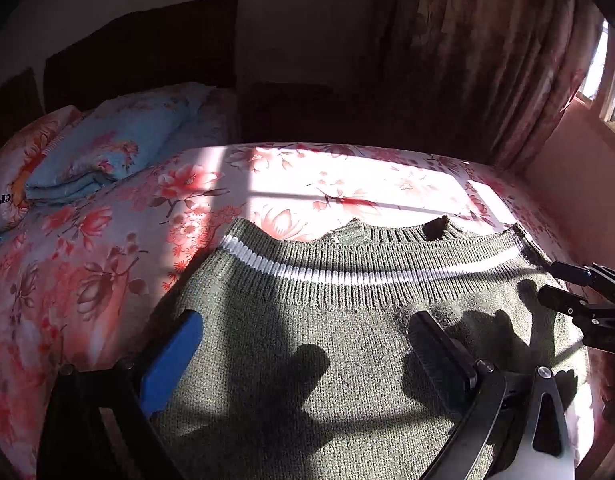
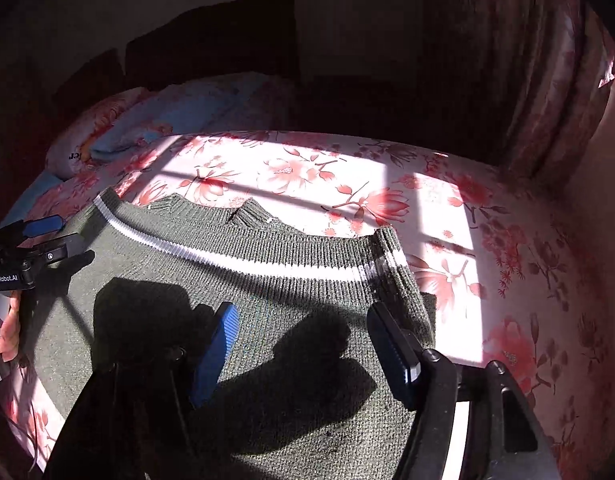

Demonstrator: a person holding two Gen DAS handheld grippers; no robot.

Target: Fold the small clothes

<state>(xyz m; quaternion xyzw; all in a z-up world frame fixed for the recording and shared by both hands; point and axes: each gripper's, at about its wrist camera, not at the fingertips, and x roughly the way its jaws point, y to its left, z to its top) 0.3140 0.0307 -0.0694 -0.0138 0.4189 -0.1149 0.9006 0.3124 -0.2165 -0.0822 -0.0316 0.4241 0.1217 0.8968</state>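
Left wrist view: the left claw [image 1: 303, 340] tilts down over a grey-green knitted sweater [image 1: 307, 360], its jaws spread wide with nothing between them but the knit beneath. One finger carries a blue pad [image 1: 173, 360]; the other is black. Whether the tips touch the fabric cannot be told.

Right wrist view: the right claw [image 2: 303, 340] also angles down over the sweater [image 2: 247, 320], jaws wide apart and gripping nothing. Its black finger sits just beside the sweater's right-hand edge, where the ribbing stands up in a small fold.

The sweater lies flat on a bed [image 1: 87, 248] with a pink floral sheet. Its ribbed hem [image 1: 367, 256], crossed by one white stripe [image 1: 347, 274], is the far edge from both claws. The near part of the sweater is cut off by the frame and partly lost in the claws' dark shadows.

At the left of the sweater in the right wrist view, the left claw's body bears a label reading "GenRobot.AI" [image 2: 3, 279], and a person's fingers [image 2: 9, 332] show beneath it.

Beyond the sweater, at the head of the bed, a folded blue blanket [image 1: 107, 152] rests on a pillow [image 1: 11, 184] with partly hidden lettering ending in "er". Behind them the headboard is too dark to make out. A patterned curtain [image 1: 487, 60] hangs beyond the sweater's right side.
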